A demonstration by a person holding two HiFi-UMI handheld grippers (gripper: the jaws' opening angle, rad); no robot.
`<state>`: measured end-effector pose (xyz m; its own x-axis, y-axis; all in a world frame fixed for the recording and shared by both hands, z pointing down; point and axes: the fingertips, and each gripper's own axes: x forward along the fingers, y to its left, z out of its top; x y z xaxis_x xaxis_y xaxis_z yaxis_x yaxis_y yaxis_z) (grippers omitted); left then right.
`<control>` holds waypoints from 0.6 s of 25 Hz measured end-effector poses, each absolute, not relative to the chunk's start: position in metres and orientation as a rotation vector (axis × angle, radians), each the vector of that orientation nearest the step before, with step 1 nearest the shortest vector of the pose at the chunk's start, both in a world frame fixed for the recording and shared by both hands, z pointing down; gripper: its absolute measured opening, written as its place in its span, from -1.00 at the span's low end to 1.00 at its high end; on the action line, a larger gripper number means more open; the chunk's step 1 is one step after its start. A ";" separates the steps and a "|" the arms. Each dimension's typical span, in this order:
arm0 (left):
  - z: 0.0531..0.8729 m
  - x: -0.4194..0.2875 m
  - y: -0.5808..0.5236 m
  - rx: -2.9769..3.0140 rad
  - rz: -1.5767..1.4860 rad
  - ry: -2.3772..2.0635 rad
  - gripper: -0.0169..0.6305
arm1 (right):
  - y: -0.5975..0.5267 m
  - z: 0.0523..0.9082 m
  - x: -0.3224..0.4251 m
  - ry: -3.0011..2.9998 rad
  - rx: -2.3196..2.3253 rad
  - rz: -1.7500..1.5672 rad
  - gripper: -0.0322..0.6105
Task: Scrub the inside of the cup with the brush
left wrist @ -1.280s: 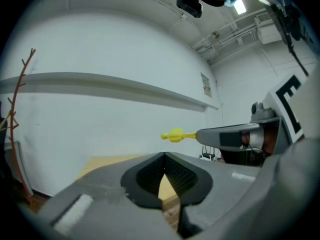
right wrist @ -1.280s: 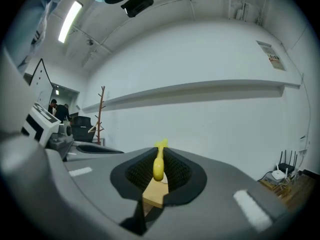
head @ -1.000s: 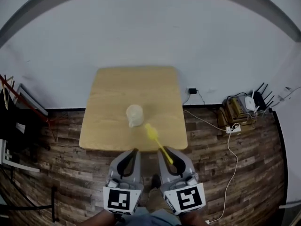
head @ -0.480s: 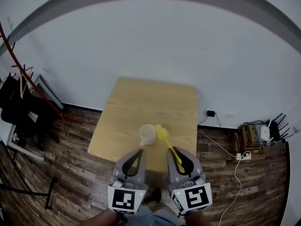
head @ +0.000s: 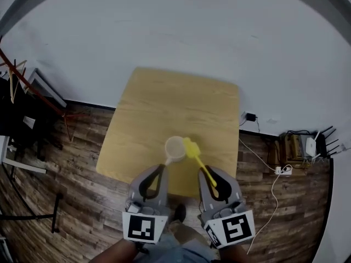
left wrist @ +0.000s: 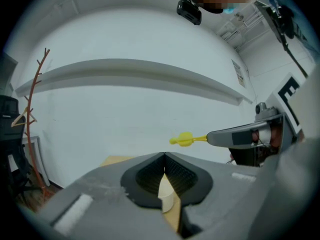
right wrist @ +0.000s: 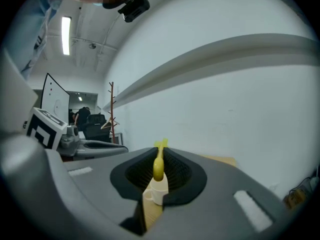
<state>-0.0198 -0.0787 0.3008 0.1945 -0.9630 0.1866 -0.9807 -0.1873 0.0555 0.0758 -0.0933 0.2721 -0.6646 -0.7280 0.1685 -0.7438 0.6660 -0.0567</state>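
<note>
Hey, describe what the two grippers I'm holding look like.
Both the left gripper and right gripper have grey moulded bodies tapering to pointed jaws lined with black ridged pads. Each carries a white cube with black square markers at the rear.

The right gripper [right wrist: 159,151] has both dark ribbed jaws closed on the slim handle of a yellow plastic brush [right wrist: 158,168]. The brush runs straight out along the jaw line, its head at the far end. Past the jaws a white cylindrical cup [right wrist: 159,189] stands upright on the light wooden table [right wrist: 220,160], its handle to the left. The grey left gripper [right wrist: 95,146] lies level to the left. A thin red-brown coat stand [right wrist: 111,115] stands by the far white wall.
</note>
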 end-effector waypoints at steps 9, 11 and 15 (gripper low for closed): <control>0.386 -0.033 -0.100 2.262 0.198 -1.762 -0.86 | -0.115 0.318 0.065 -2.632 1.220 0.241 -0.78; 0.403 -0.033 -0.100 2.270 0.192 -1.728 -0.78 | -0.115 0.328 0.064 -2.614 1.221 0.272 -0.78; 0.429 -0.028 -0.105 2.296 0.157 -1.653 -0.56 | -0.119 0.343 0.063 -2.583 1.207 0.272 -0.78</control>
